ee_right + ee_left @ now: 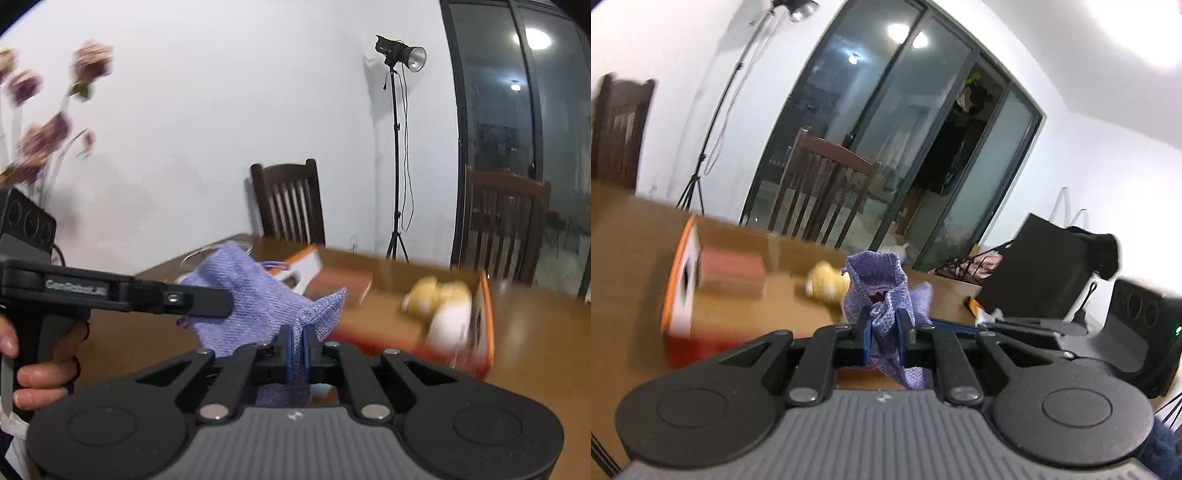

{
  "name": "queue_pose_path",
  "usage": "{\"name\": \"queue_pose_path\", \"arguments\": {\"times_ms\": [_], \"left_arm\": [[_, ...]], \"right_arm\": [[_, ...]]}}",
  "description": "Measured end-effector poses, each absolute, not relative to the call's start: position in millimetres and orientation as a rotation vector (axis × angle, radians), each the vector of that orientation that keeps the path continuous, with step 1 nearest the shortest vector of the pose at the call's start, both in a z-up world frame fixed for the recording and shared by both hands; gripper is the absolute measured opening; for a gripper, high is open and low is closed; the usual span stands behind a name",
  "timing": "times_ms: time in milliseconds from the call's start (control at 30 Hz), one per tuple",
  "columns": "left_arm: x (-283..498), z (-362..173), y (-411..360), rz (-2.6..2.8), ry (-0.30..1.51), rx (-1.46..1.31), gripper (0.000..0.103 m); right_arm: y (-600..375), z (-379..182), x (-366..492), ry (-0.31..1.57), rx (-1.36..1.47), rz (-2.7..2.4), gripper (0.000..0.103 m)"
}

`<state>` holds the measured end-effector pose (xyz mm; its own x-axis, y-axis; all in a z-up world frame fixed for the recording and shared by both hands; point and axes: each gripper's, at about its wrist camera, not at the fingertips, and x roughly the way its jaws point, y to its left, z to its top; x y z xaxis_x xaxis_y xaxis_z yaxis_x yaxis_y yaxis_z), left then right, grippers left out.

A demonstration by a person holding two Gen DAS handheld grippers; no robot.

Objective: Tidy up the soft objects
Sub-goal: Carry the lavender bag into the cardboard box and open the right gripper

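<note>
Left gripper (882, 326) pinched onto purple cloth (877, 291). Right gripper (298, 350) pinched onto same cloth (255, 302), held between both above tabletop (624, 229). Yellow plush toy (827, 282) beyond, blurred.

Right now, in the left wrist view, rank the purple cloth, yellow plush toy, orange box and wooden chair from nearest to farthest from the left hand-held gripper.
1. Purple cloth: pinched between the fingers of the left hand-held gripper.
2. Yellow plush toy: on the table just beyond, slightly left.
3. Orange box: on the table, farther left.
4. Wooden chair: behind the table, by the glass door.
</note>
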<state>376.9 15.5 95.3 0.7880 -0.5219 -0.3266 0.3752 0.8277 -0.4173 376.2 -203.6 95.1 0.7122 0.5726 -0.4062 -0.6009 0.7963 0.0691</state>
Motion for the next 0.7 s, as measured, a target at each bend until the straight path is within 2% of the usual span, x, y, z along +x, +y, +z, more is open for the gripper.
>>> {"name": "queue_pose_path", "arguments": {"times_ms": [133,333,433,500,633,667,700], "left_arm": [[492,96,3,-0.414,0.527,-0.329,0.013],[616,39,-3,-0.33,0.729,-0.361,0.013],[639,15,-13,-0.265,0.837,-0.258,0.013],[643,12,-8,-0.279,0.849,-0.28,0.014],[644,9,-12,-0.281,0.868,-0.253,0.016],[645,9,-14,-0.28,0.87,-0.244,0.021],[652,9,-14,-0.275,0.874,-0.238,0.03]], "right_arm": [[-179,100,493,0.499,-0.176,0.575,0.005],[-150,49,625,0.688,-0.243,0.493,0.005],[-143,23,653,0.762,-0.284,0.489,0.005],[-143,17,661,0.811,-0.261,0.512,0.008],[-137,6,665,0.874,-0.323,0.525,0.008],[-135,4,666,0.88,-0.333,0.523,0.008],[-133,4,665,0.879,-0.342,0.521,0.008]]}}
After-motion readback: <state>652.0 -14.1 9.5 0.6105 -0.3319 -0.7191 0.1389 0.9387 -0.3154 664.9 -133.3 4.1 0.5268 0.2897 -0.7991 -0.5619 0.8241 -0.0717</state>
